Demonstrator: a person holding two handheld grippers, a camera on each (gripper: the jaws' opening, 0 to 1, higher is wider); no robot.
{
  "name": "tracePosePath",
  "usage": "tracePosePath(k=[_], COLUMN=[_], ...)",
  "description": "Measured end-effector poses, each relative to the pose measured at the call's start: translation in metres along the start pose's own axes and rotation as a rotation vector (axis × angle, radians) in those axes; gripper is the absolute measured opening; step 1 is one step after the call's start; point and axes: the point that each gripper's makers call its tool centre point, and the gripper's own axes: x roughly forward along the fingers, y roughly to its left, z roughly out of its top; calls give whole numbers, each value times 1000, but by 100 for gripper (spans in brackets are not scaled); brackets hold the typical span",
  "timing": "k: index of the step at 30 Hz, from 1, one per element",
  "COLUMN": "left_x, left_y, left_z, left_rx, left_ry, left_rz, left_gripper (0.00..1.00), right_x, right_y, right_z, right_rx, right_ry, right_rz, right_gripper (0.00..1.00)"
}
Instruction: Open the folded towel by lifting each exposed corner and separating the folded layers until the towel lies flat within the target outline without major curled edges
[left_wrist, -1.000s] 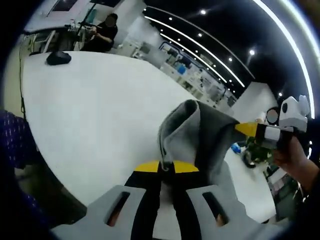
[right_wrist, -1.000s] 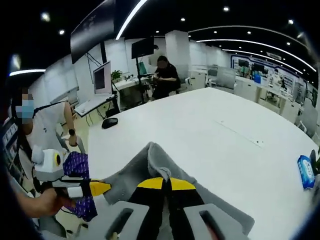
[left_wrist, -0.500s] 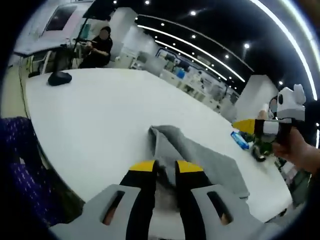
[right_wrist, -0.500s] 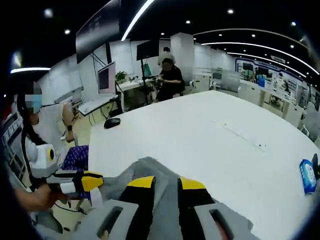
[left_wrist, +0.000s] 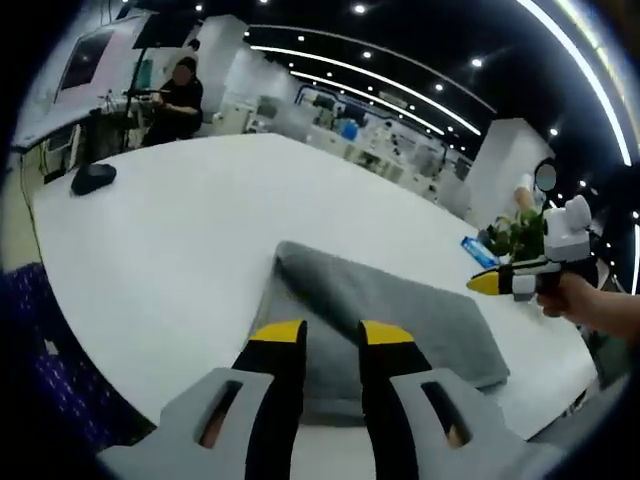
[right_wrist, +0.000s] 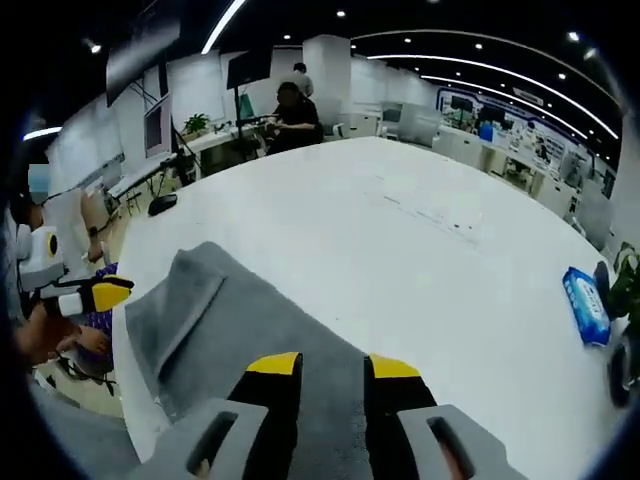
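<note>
Two tongs (left_wrist: 332, 332) (right_wrist: 333, 366) hovered released above the grey towel (left_wrist: 390, 305) at lower centre of the counter (left_wrist: 180, 220); its doubled left edge risked staying folded.

Bright ceiling strips (left_wrist: 400, 85) and spotlights light both views evenly; the white table (right_wrist: 400, 230) glares slightly. Shadows are soft and faint. Fisheye bending curves the edges strongly. Distant background and the blue packet (right_wrist: 586, 305) look soft, slightly blurred.
</note>
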Motion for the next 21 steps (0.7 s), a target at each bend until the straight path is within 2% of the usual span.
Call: tracePosePath(k=[2, 5, 7, 9, 12, 15, 18, 21], left_x=[8, 14, 18, 21, 26, 29, 34, 37], left_y=[4, 1, 1, 1, 1, 3, 0, -1], left_z=[-10, -18, -24, -29, -32, -32, -31, -30], left_rx=[42, 52, 100, 131, 173, 245, 371, 365], left_ry=[44, 84, 112, 147, 168, 181, 186, 208], left_rz=[12, 11, 26, 36, 43, 51, 18, 5], left_gripper=[20, 21, 22, 22, 22, 20, 19, 18], right_x=[4, 9, 13, 11, 12, 13, 14, 13], right_y=[-5, -10, -14, -14, -15, -14, -15, -16], right_z=[-16, -35, -47, -43, -43, -46, -46, -47], right_rx=[7, 6, 10, 26, 6, -52, -54, -60], right_ry=[34, 78, 98, 73, 99, 128, 136, 160], right_rz=[-1, 3, 11, 22, 20, 7, -1, -8], right_gripper=[22, 22, 21, 21, 19, 18, 17, 15])
